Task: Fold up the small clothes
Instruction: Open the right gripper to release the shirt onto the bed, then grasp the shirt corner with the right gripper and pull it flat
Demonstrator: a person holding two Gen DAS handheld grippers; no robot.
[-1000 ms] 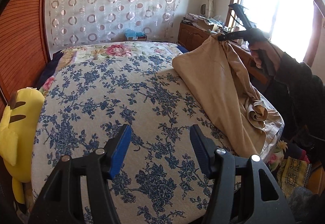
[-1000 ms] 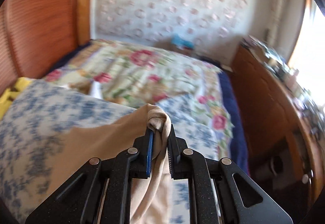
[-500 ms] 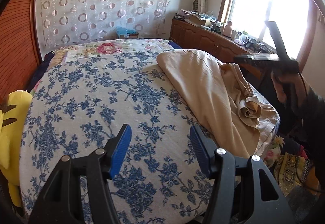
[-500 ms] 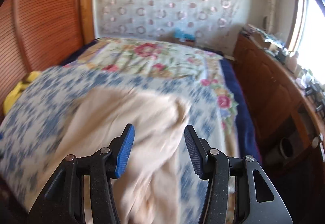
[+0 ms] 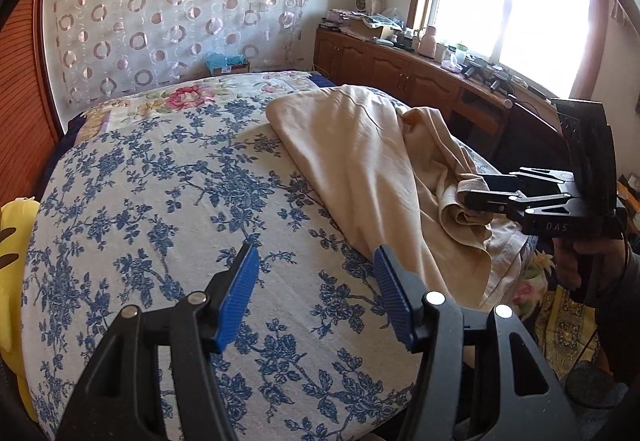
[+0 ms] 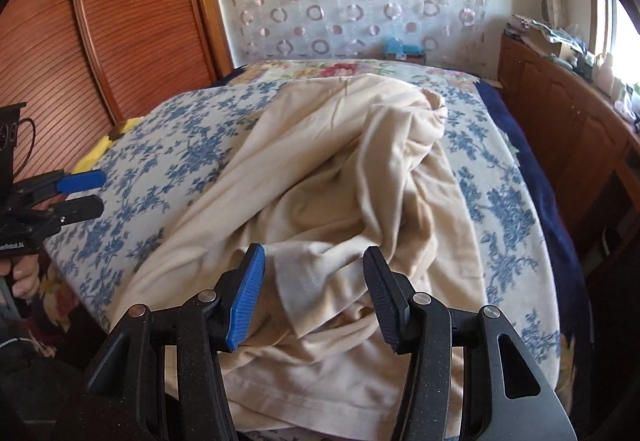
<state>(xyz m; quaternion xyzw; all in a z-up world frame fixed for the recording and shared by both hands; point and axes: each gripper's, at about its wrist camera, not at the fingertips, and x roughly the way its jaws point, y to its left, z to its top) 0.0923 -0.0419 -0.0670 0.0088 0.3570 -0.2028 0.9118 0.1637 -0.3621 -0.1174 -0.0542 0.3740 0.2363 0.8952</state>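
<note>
beige garment loose on the bed, both tongs apart

we see a soft beige garment (image 6: 328, 177) lying crumpled on the bed (image 5: 160, 209), toward the side nearest the wooden cabinets (image 5: 400, 69). its cloth is matte and thin, creased into long diagonal folds, with a bunched roll of fabric near the bed's edge and a hemmed border at the near end. the bed cover is a pale woven sheet printed with blue flower sprays; beyond it lies a patch with pink roses. a yellow plush toy (image 5: 16, 261) sits against the bed's far side, by a ribbed reddish wood panel (image 6: 132, 21). a sheer curtain (image 5: 180, 13) patterned with rings hangs behind the bed. the long cabinet top under the window carries a clutter of small items too small for us to name.

our left tongs (image 5: 316, 293) stand about half open over bare sheet, just beside the garment's edge, with nothing between the ribbed blue pads and nothing touched. our right tongs (image 6: 314, 289) have just been opening and now stand roughly half apart above the rumpled near end of the garment; cloth shows in the gap but the pads do not press on it, so nothing is held. in the left view the right tongs (image 5: 486, 191) hover close at the bunched roll.
</note>
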